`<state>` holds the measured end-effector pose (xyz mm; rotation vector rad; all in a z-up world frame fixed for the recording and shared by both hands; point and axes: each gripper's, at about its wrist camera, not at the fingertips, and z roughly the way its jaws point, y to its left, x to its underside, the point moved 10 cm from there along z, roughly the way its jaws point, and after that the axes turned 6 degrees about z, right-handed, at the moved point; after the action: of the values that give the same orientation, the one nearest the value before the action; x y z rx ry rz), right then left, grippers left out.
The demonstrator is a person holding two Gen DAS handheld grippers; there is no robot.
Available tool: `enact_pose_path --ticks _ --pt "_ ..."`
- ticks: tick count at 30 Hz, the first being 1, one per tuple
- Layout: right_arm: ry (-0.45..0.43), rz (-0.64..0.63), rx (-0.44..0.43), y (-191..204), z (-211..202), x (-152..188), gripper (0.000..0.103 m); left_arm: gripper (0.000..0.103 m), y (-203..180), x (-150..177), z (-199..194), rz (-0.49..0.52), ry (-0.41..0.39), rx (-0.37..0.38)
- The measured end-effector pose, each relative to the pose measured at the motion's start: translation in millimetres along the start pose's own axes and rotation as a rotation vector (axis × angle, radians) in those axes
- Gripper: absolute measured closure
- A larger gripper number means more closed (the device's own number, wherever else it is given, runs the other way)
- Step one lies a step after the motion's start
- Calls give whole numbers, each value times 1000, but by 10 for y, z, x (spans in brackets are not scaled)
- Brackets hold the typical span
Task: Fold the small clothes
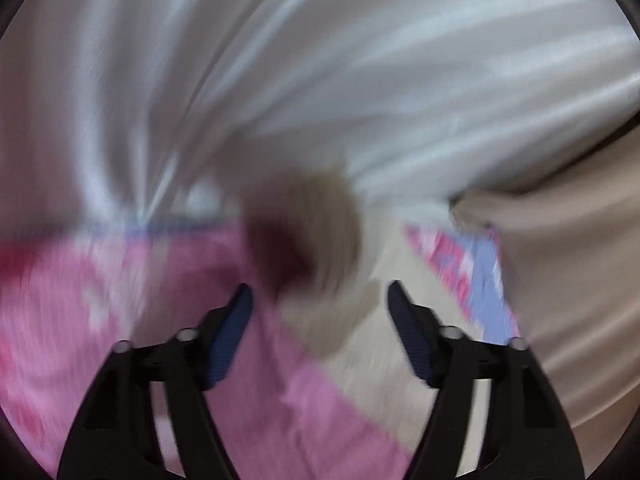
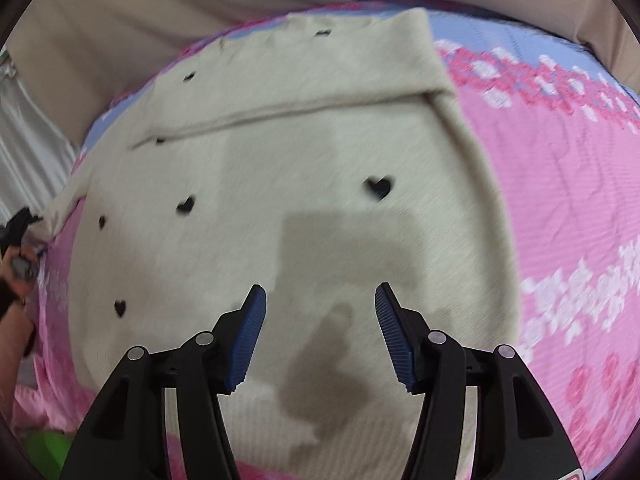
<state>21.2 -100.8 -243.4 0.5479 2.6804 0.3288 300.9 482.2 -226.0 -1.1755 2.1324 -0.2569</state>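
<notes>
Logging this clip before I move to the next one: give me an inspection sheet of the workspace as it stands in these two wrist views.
Surface: pink patterned bedspread with a blue band, wrinkled.
Job's things: cream garment with black hearts lies spread on it, top part folded over.
Clutter: a green object at the lower left edge, identity unclear.
Grippers: right gripper open above the garment, nothing between its fingers; left gripper open, empty, its view heavily blurred.
Cables: nothing seen.
Surroundings: pale curtain, beige fabric behind the bed; a hand at the left edge.
</notes>
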Motion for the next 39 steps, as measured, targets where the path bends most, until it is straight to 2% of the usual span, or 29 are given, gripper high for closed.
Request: enact_pose_path --ticks 1,2,5,7,10,13,15,17,19,20,22,23,24,25,27,29,31,34,36,39 --pt "8 -12 -3 60 23 39 48 74 -74 -70 10 23 -7 19" --pt "14 -28 -5 137 37 67 48 97 -242 -108 2 70 -7 48" --pt "5 -40 -24 251 22 41 48 97 -864 -158 -311 213 -85 132" --pt "-5 -40 -38 294 -16 -8 48 97 -1460 -49 -616 348 -130 208" --pt "-37 -33 -55 279 -145 -124 48 97 -2565 353 -1177 536 -165 378" --pt "-72 -12 -71 186 -291 -225 48 96 -3617 999 -1734 687 -145 569" --pt "-104 6 -72 55 -418 -290 48 96 -4247 1646 -2039 772 -86 686" --pt "-125 28 -69 -100 -525 -329 48 95 -4610 2238 -2197 834 -25 753" --pt "-144 62 -60 -344 -620 -348 46 92 -4899 3045 -2232 897 77 792" --pt "-149 77 -54 -453 -644 -346 45 91 -4917 3330 -2232 912 118 792" --pt "-153 113 -37 -710 -667 -342 45 79 -4875 3993 -2072 946 225 746" --pt "-156 133 -28 -850 -674 -338 45 60 -4744 4368 -1931 966 291 693" --pt "-157 147 -19 -964 -679 -345 45 54 -4579 4591 -1868 975 335 653" --pt "-157 154 -16 -1029 -673 -353 45 54 -4387 4856 -1735 959 392 617" --pt "-166 165 -18 -1159 -679 -452 45 54 -4040 5059 -1658 912 475 602" --pt "-163 176 -62 -1175 -644 -596 45 49 -3641 5067 -1556 835 527 570" --pt "-163 181 -107 -1126 -582 -825 44 47 -3362 4842 -1465 750 535 530" --pt "-166 159 -142 -976 -401 -1279 43 46 -2842 4425 -1390 633 493 453" --pt "-183 161 -163 -853 -248 -1589 43 46 -2698 3959 -1247 582 446 406" --pt "-152 217 -184 -738 102 -1883 43 38 -2583 3534 -1054 513 409 387"
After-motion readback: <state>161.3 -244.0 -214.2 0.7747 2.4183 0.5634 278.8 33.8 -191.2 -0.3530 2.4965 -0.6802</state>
